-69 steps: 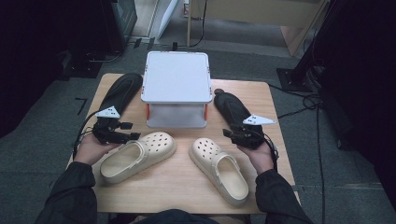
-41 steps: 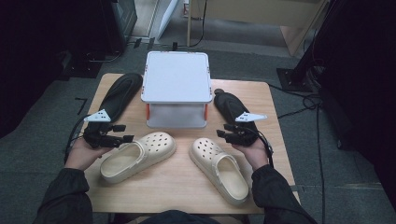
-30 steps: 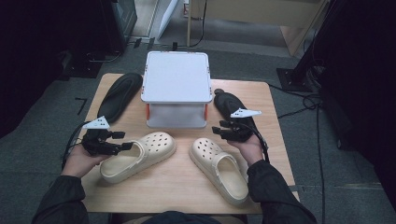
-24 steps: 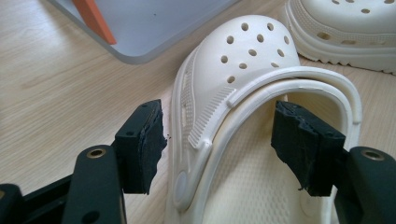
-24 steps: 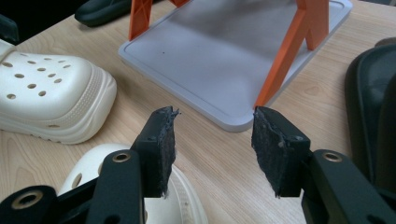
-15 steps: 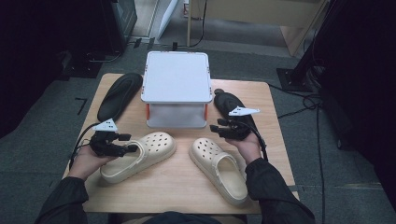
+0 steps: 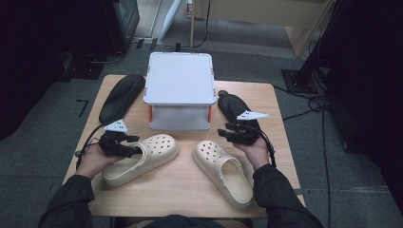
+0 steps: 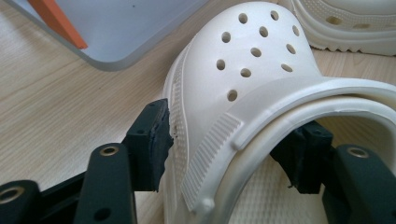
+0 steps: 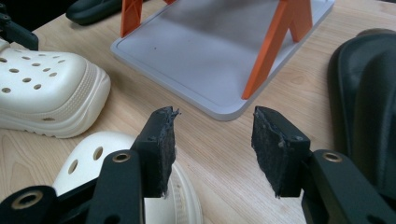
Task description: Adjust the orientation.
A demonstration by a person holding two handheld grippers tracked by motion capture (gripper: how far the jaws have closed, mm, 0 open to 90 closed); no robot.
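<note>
Count on the bench [image 7: 280, 156]: two cream clogs, left clog [image 7: 142, 156] and right clog [image 7: 223, 172]. Two black insoles, one [image 7: 121, 97] left of the stand, one [image 7: 233, 107] to its right. One grey stand [image 7: 179, 78] with orange legs. Two grippers, left gripper [image 7: 135, 146] and right gripper [image 7: 224, 133], each with two fingers.
</note>
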